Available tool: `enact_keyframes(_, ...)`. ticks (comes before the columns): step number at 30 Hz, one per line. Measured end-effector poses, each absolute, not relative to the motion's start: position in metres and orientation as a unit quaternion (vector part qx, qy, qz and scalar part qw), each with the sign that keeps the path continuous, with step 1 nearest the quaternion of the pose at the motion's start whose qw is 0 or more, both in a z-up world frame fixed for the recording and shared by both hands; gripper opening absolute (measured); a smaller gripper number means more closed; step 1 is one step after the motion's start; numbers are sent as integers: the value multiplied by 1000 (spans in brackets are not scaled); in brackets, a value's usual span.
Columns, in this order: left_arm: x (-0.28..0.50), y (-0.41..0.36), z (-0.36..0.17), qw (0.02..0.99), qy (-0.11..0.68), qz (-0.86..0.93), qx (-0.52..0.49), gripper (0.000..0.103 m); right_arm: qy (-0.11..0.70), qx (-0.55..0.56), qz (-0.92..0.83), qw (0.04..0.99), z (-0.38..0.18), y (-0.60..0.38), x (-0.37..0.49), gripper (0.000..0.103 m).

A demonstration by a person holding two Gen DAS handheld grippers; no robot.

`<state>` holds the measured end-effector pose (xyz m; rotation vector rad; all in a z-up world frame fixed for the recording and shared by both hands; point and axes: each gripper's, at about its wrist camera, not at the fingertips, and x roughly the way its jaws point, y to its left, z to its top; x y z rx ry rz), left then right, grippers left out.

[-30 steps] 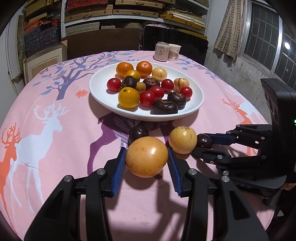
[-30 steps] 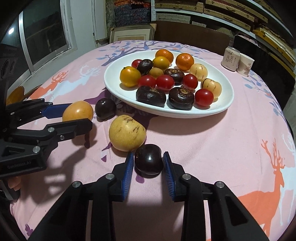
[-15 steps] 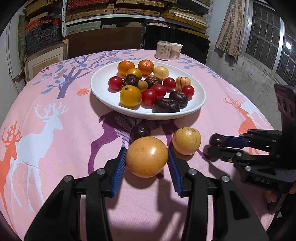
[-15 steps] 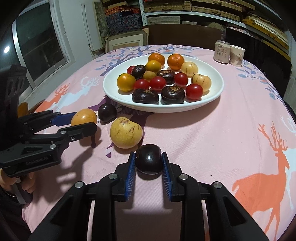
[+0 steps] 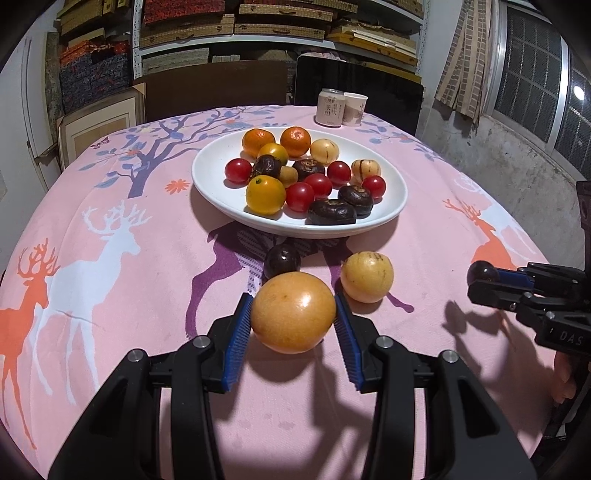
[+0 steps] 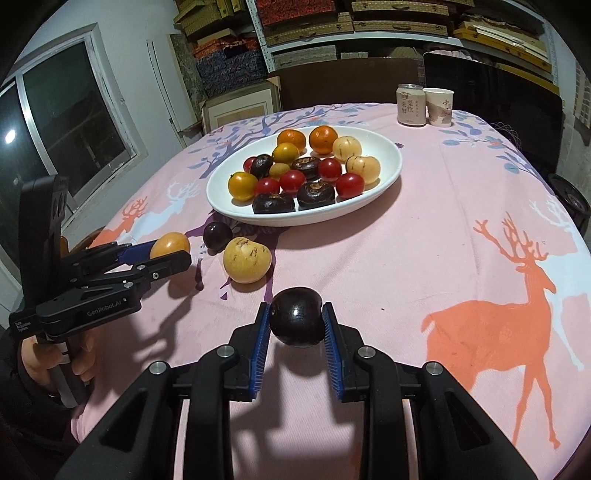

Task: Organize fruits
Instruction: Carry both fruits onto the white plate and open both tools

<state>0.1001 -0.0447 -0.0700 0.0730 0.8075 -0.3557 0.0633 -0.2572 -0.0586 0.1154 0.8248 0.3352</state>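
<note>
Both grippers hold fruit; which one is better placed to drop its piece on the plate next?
Left. The left gripper with its orange fruit sits nearer the white plate; the right gripper with its dark fruit is farther back.

I see a round table under a pink deer-print tablecloth [image 5: 110,258]. Behind it stand cluttered shelves [image 5: 280,33] and two dark chairs [image 6: 491,92]; windows [image 6: 70,133] flank it.
</note>
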Motion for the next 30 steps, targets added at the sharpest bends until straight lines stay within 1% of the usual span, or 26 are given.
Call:
enact_keyframes(4, 91, -42, -61, 907, 385, -171, 30, 43, 386, 63, 165, 906, -48, -264, 60, 28)
enact_keyframes(9, 84, -42, -37, 914, 366, -173, 34, 43, 364, 67, 179, 912, -29, -266, 59, 28)
enact_keyframes(14, 91, -47, -15, 920, 346, -179, 46, 43, 343, 63, 193, 917, -13, -264, 68, 28)
enact_keyframes(17, 113, -56, -10, 918, 350, -178, 54, 43, 341, 61, 192, 918, -3, -262, 89, 28)
enact_keyframes(21, 159, -74, -8, 917, 353, -172, 69, 43, 350, 71, 186, 915, 4, -257, 143, 28)
enact_keyframes(27, 228, -94, -22, 909, 378, -164, 71, 44, 369, 87, 163, 911, -4, -248, 220, 29)
enact_keyframes(28, 236, -95, -25, 907, 382, -161, 70, 45, 371, 92, 166, 909, -5, -247, 229, 30)
enact_keyframes(29, 243, -95, -28, 908, 383, -157, 69, 54, 373, 94, 168, 908, -6, -245, 237, 30)
enact_keyframes(30, 246, -94, -28, 909, 381, -153, 66, 61, 372, 93, 167, 909, -7, -244, 242, 42)
